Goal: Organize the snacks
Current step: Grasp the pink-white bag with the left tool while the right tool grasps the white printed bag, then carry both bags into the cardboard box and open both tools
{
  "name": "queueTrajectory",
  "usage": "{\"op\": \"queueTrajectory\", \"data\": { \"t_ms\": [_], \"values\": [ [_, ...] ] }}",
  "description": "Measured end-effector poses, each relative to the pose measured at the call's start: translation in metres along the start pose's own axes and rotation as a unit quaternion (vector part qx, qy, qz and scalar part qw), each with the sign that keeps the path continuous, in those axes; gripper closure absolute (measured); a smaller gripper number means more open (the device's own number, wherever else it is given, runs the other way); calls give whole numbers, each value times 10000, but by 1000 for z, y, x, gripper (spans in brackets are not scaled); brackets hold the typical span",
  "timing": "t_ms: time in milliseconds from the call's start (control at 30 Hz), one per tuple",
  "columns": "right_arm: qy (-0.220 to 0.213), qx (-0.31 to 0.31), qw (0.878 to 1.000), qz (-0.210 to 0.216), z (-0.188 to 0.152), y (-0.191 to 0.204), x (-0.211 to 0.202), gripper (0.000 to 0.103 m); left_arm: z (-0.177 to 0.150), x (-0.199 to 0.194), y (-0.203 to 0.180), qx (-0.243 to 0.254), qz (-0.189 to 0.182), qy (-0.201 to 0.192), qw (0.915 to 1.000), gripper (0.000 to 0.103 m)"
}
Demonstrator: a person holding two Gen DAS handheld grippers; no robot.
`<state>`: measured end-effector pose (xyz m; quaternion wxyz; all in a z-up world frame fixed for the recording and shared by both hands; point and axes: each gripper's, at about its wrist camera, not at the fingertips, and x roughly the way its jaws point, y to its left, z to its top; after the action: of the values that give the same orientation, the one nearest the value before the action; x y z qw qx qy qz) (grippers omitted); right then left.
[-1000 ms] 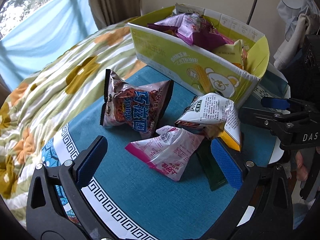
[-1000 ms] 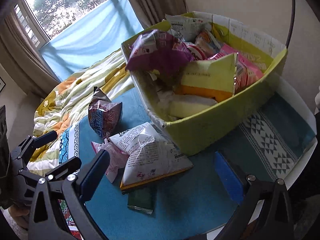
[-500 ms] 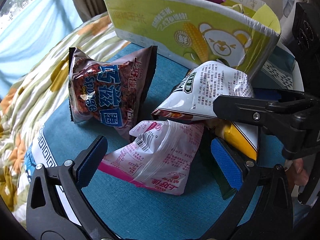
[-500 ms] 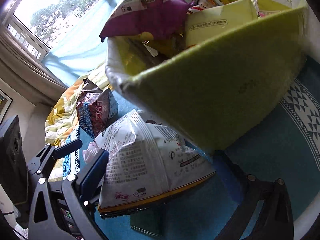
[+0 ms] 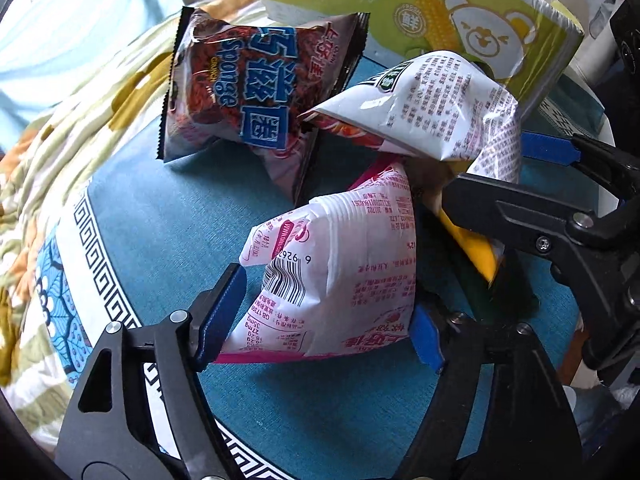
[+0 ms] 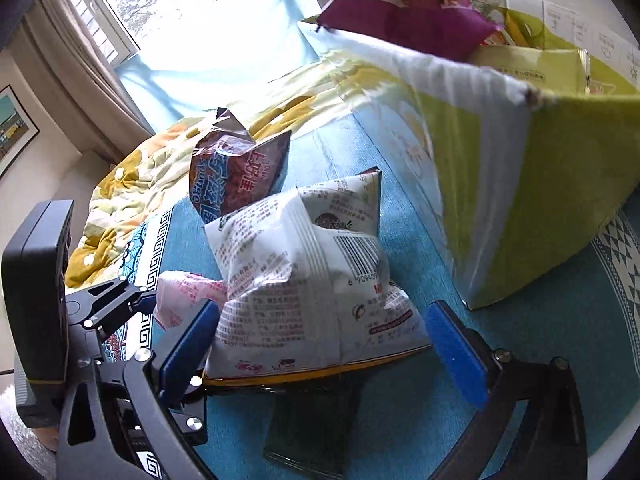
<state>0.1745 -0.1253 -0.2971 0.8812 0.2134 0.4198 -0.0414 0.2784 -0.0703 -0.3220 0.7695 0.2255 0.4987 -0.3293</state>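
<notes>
Since the pink packet (image 5: 336, 264) lies on the near blue mat (image 5: 160, 216) between the left gripper (image 5: 320, 320) pads, squeeze gently. Rightward, the right gripper (image 6: 320, 344) brackets the white bag (image 6: 304, 276), spread; the green box (image 6: 540, 184) waits beyond.

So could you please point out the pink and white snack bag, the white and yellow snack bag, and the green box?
pink and white snack bag (image 5: 340, 272): left wrist view, printed face.
white and yellow snack bag (image 6: 304, 292): right wrist view, printed back.
green box (image 6: 560, 184): right wrist view, near side wall.
</notes>
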Motion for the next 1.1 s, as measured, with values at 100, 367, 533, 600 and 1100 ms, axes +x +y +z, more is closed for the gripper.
{"op": "queueTrajectory", "data": {
  "t_ms": [100, 367, 533, 600, 1100],
  "values": [
    [-88, -324, 9994, -122, 1, 9, -3, 0, -4, -2, 9, -160, 67, 19, 9998, 35],
    [-194, -999, 9924, -691, 8, 37, 4, 0, -11, -3, 38, -615, 141, 60, 9980, 36],
    [55, -1124, 9874, -1111, 16, 46, 18, 6, -23, -11, 35, -614, 170, 43, 9980, 36],
    [233, -1173, 9858, -1179, 17, 48, 25, 26, -29, -17, 30, -647, 167, 39, 9978, 39],
    [49, -1150, 9872, -1108, 14, 59, -7, 41, -31, -67, 43, -1070, -13, -166, 9941, 51]
  ]
}}
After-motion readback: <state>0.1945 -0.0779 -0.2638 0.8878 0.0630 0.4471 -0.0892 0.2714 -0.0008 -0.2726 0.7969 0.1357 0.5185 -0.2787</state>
